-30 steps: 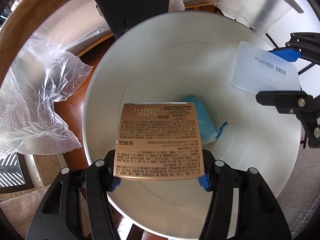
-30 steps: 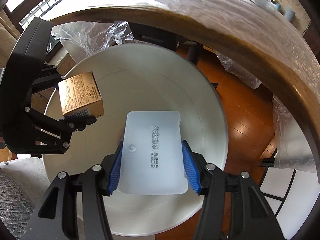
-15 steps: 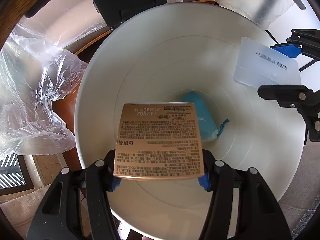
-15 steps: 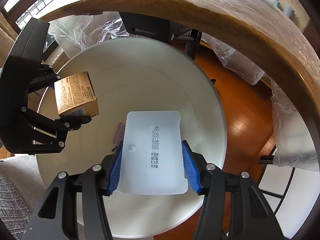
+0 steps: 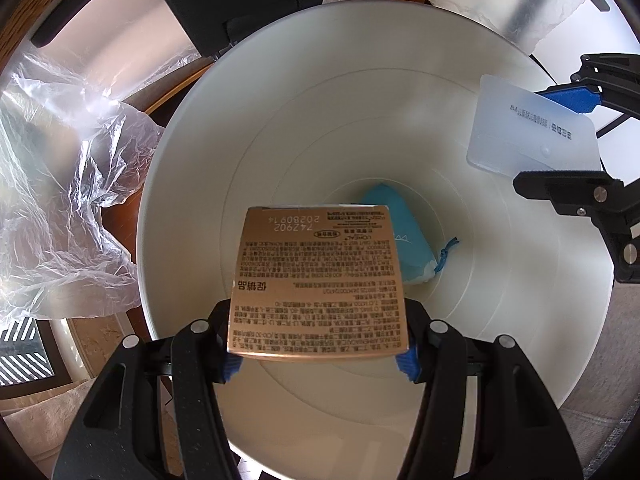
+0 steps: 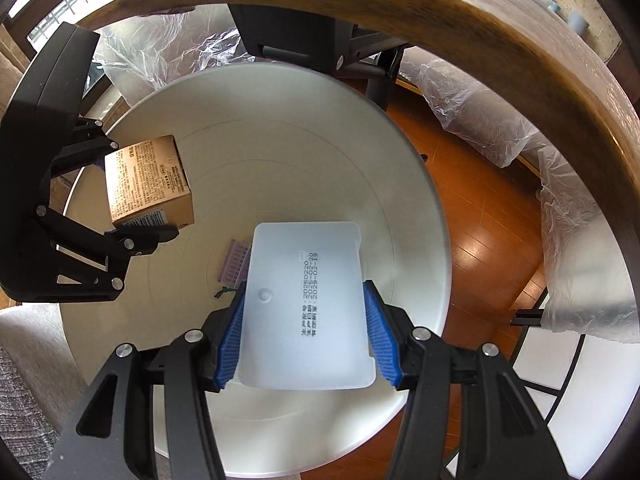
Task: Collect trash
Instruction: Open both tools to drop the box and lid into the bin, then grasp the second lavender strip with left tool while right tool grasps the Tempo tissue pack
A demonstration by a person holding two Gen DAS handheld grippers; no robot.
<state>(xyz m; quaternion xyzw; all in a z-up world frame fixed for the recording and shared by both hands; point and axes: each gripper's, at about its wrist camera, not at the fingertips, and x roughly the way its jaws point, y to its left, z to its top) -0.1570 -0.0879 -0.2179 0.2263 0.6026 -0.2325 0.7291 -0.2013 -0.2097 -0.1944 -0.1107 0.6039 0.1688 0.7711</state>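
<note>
My left gripper point(image 5: 318, 364) is shut on a gold carton point(image 5: 318, 284) and holds it over the mouth of a white bin point(image 5: 280, 120). My right gripper point(image 6: 306, 344) is shut on a translucent white plastic tray point(image 6: 306, 308) over the same bin point(image 6: 320, 140). Each gripper shows in the other's view: the tray point(image 5: 532, 128) at the right, the carton point(image 6: 146, 180) at the left. A blue packet point(image 5: 400, 236) and a small purple piece point(image 6: 236, 266) lie at the bin's bottom.
A wooden table edge point(image 6: 500, 40) curves above the bin. Crumpled clear plastic sheeting point(image 5: 68, 184) hangs to the left and also to the right point(image 6: 560, 200). A black table leg point(image 6: 304, 40) stands behind the bin on the wood floor point(image 6: 480, 220).
Both grippers have moved down closer to the bin's mouth with their loads held. More of the bin's bottom shows, including the purple piece.
</note>
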